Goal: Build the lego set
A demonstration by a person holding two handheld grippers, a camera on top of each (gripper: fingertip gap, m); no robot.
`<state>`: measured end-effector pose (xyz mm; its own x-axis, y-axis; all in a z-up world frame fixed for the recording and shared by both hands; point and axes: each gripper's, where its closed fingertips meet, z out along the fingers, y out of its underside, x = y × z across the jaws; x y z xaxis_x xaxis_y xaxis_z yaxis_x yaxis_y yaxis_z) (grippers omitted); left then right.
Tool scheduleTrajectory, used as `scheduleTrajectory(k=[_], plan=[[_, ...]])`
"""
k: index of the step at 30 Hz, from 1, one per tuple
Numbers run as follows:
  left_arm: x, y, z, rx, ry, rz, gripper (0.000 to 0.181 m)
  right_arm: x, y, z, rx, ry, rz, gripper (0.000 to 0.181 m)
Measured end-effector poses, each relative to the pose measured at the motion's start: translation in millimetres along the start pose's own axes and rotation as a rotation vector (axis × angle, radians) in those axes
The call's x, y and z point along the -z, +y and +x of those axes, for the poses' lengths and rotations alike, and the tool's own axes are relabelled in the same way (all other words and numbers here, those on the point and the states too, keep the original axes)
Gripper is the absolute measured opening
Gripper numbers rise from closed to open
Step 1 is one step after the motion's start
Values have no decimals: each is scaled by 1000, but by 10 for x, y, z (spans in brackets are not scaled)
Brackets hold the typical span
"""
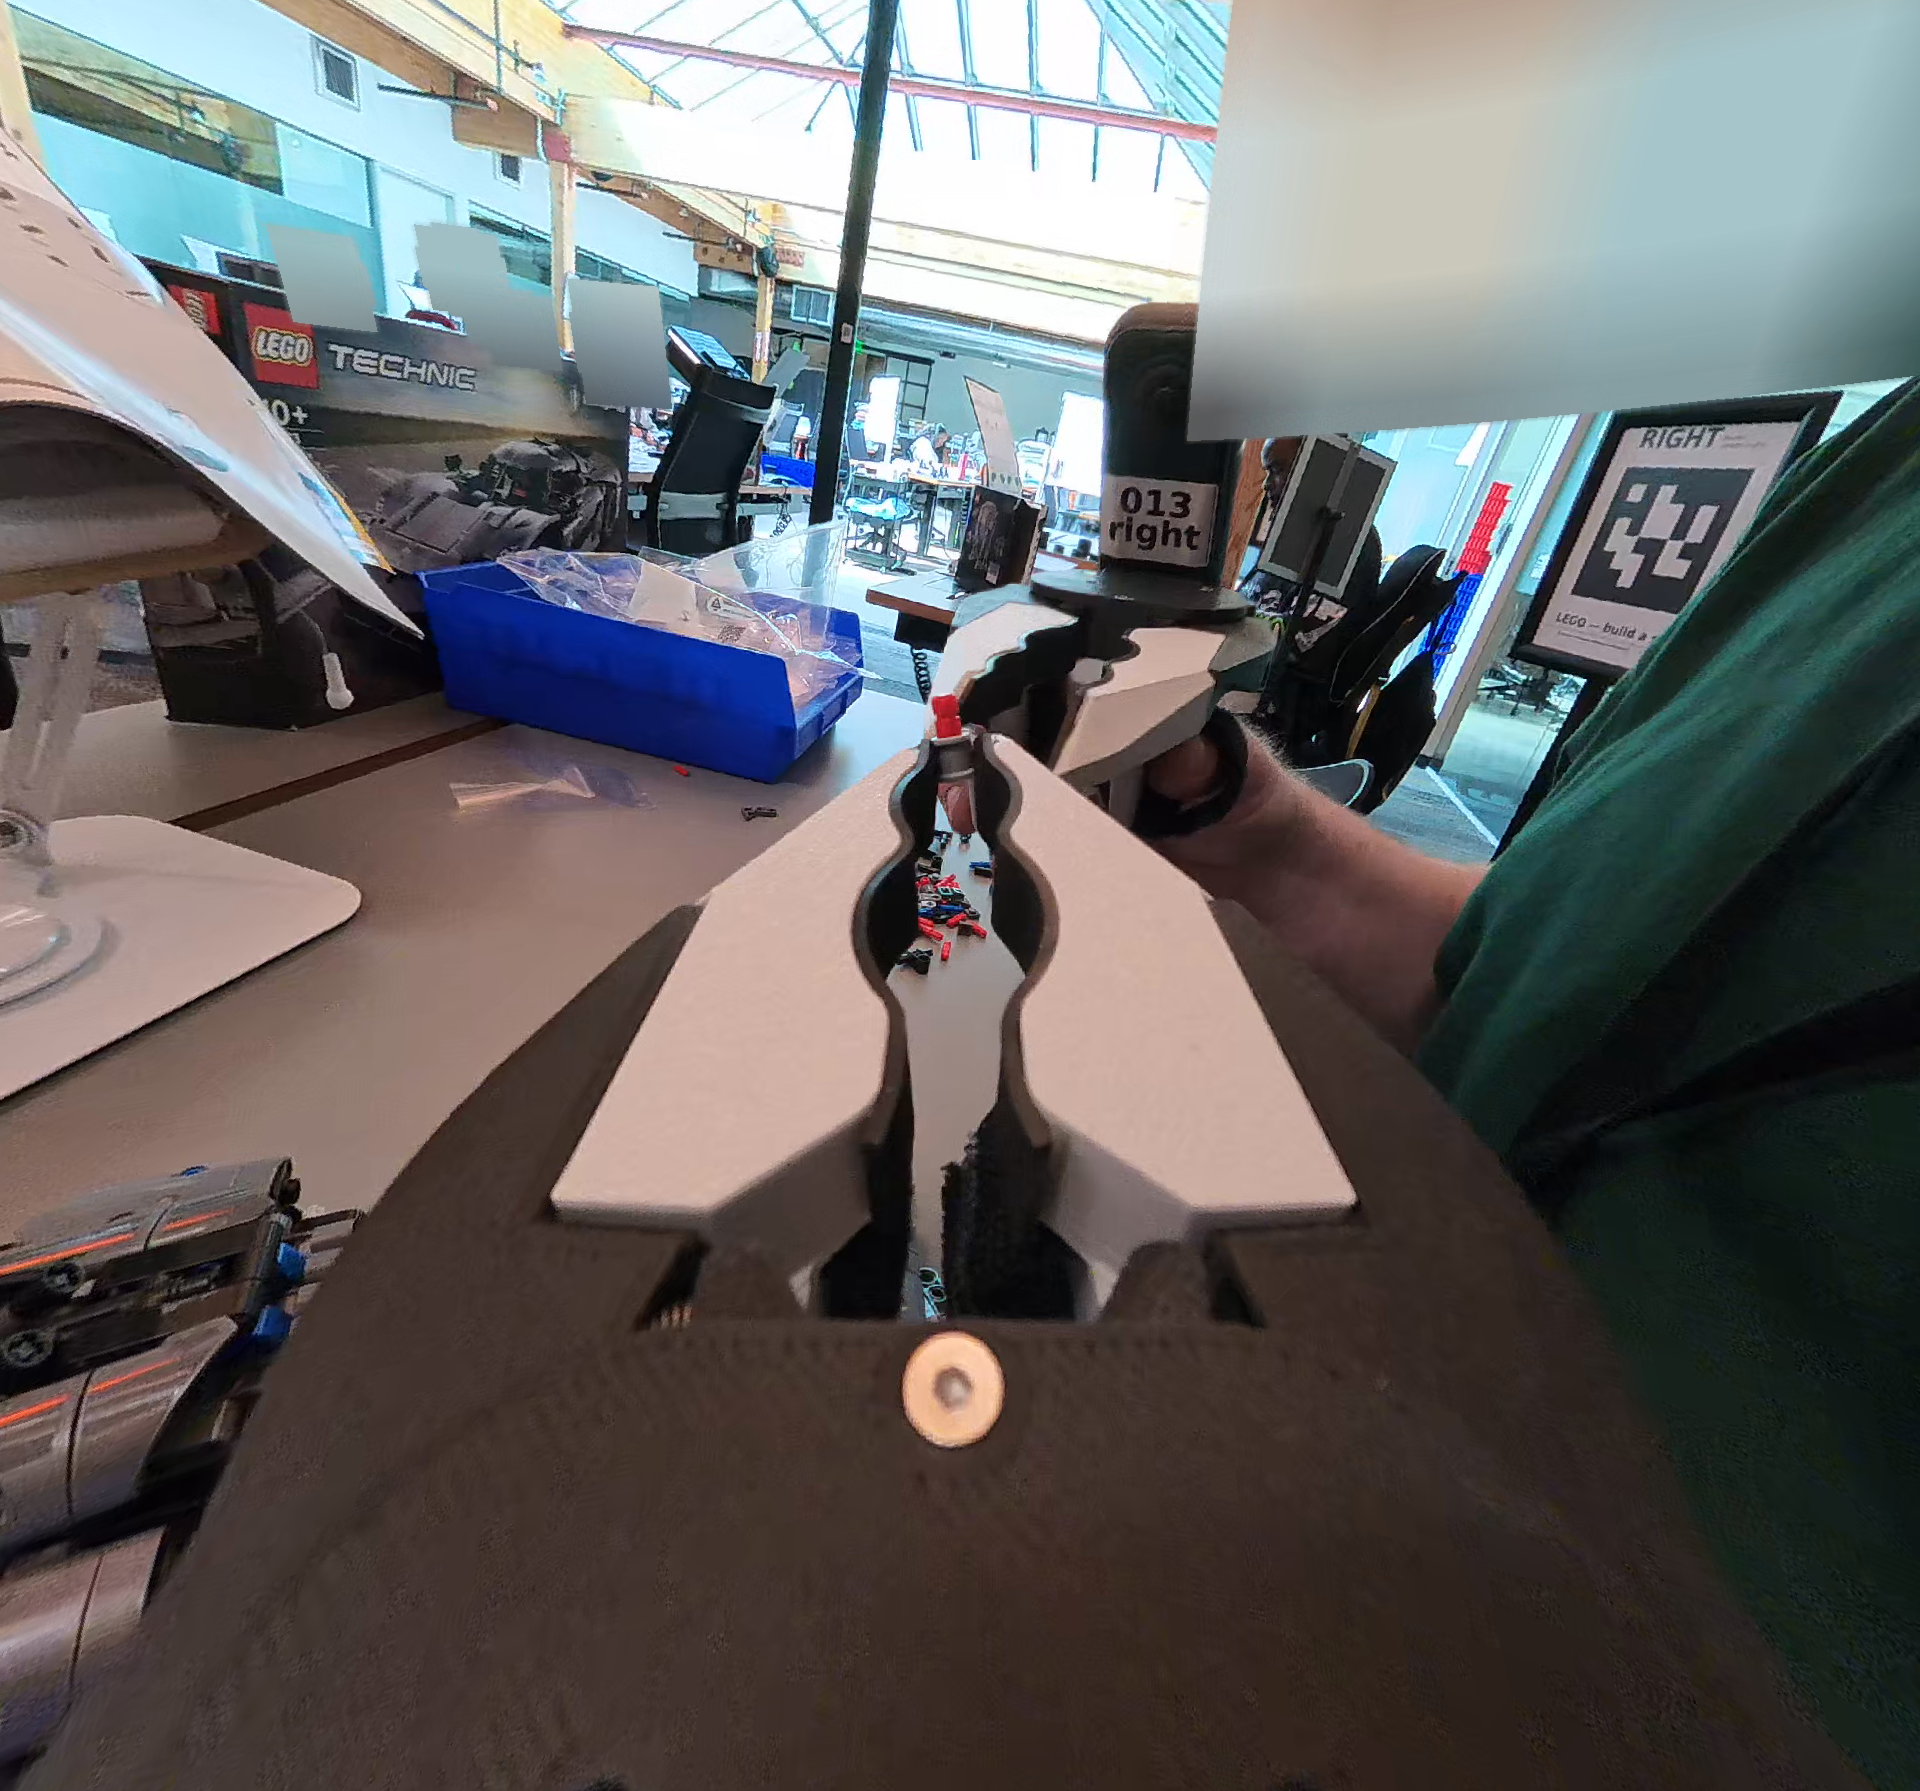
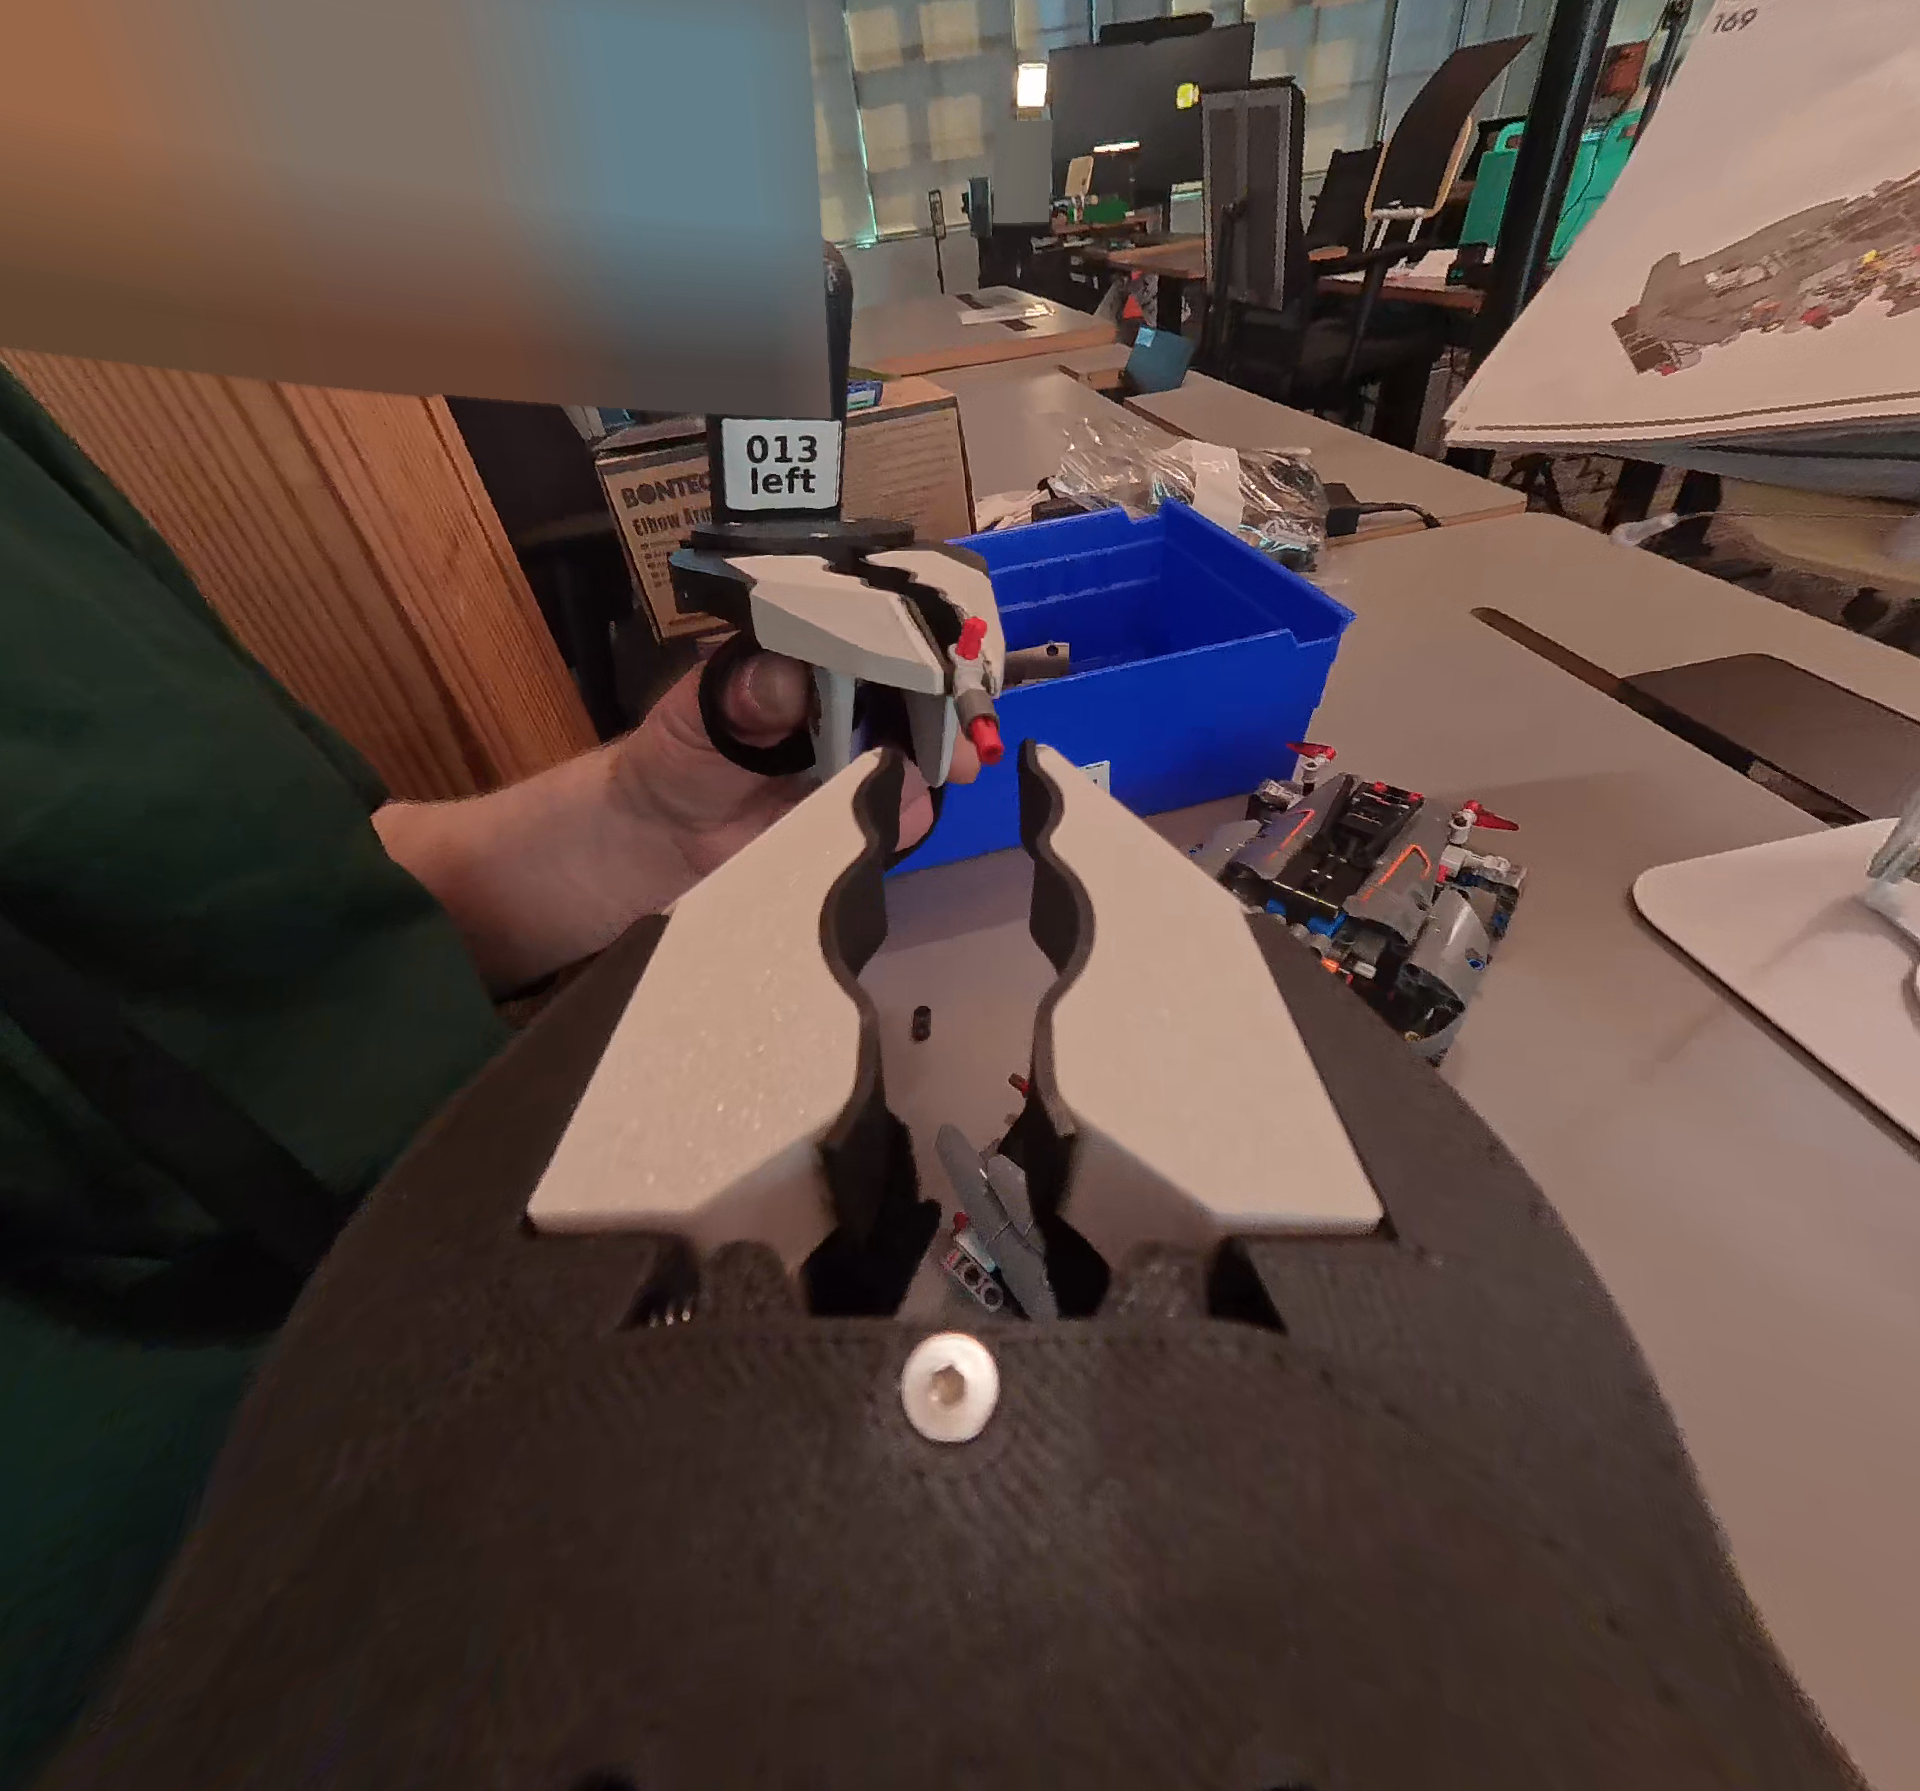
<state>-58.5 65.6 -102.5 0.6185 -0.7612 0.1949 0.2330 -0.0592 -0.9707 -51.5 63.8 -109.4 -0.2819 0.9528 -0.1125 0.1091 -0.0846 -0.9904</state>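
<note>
My left gripper (image 1: 951,777) is shut on a small grey connector with red pins (image 1: 945,721), pinched at the very fingertips and held up in the air. In the right wrist view the same gripper (image 2: 961,692) holds the connector (image 2: 981,725) just beyond my right fingertips. My right gripper (image 2: 956,762) is open and empty, its tips close to the connector; it also shows in the left wrist view (image 1: 1013,702). The dark grey partly built car (image 2: 1371,900) lies on the table to the right, and at the lower left in the left wrist view (image 1: 135,1326).
A pile of small loose pieces (image 1: 945,905) and a grey sub-assembly (image 2: 992,1211) lie on the table below the grippers. A blue bin (image 2: 1153,661) stands behind. An open instruction booklet (image 2: 1714,235) rests on a stand with a white base (image 2: 1787,931). The set's box (image 1: 416,453) stands at the back. My two grippers' fingertips are within a few centimetres of each other. Both grippers' tips are roughly 40 centimeters from the white base (image 2: 1787,931).
</note>
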Motion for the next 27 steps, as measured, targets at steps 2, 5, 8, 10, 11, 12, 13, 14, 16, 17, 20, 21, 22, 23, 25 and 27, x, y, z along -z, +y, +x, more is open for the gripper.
scheduleTrajectory(k=[2,5,8,10,11,12,13,14,16,17,20,21,22,23,25,27], plan=[[-3,1,7,-4,6,1,4,-22,-36,-23,8,-7,10,19],[-2,0,12,-10,11,0,4,-47,-30,20,7,17,-3,6],[5,-3,13,-7,22,0,4,-54,-31,14,13,10,-9,5],[4,-12,5,-14,17,4,4,-56,-40,18,37,26,-14,5],[2,-17,2,-14,15,7,4,-56,-43,19,55,37,-18,5],[-1,-22,-5,-11,13,11,5,-55,-51,24,74,51,-23,5],[-5,-28,-15,-7,10,14,5,-54,-58,33,93,68,-29,5],[-7,-35,-24,-5,6,17,5,-54,-65,42,114,85,-38,5],[-5,-48,-49,-6,-9,23,7,-48,-87,60,162,123,-51,5],[-3,-57,-57,-8,-14,27,8,-44,-100,73,182,142,-57,5],[17,-91,-106,-17,-51,38,12,-43,-102,130,249,204,-84,4],[17,-92,-104,-29,-54,31,12,-52,-96,133,261,209,-90,4],[13,-86,-109,-43,-66,18,13,-60,-89,141,275,219,-96,4],[10,-81,-124,-62,-87,6,13,-73,-74,144,288,223,-108,4],[2,-68,-135,-96,-113,-18,13,-97,-54,141,310,229,-126,4],[-4,-44,-151,-112,-132,-44,9,-115,-39,146,352,249,-149,4]])
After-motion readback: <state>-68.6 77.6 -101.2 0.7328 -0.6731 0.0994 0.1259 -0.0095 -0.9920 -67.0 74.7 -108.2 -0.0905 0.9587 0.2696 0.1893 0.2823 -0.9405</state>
